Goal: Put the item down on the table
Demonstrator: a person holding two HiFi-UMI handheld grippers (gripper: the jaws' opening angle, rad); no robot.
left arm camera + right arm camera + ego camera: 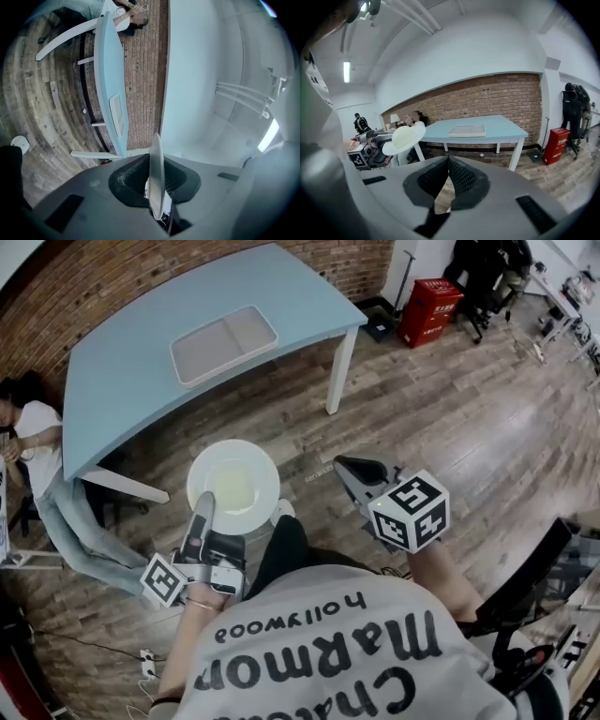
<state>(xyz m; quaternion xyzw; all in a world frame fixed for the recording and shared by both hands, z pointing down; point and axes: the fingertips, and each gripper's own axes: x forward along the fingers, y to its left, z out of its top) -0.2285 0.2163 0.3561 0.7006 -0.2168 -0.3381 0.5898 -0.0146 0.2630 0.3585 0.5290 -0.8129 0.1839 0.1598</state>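
Note:
A white plate (pixel 232 477) hangs flat above the wooden floor, in front of the light-blue table (pixel 141 352). My left gripper (pixel 200 512) is shut on the plate's near rim. In the left gripper view the plate (pixel 156 173) stands edge-on, pinched between the two jaws of the left gripper (pixel 157 192). My right gripper (pixel 356 470) hovers to the right of the plate, apart from it. In the right gripper view its jaws (pixel 448 159) meet at the tips with nothing held, and the plate (pixel 404 139) shows at the left, short of the table (pixel 497 133).
A grey tray (pixel 223 343) lies on the table's middle. A person (pixel 33 432) sits at the table's left end. A red box (pixel 429 310) stands on the floor beyond the table's right leg (pixel 339 371), with black equipment (pixel 487 273) further right.

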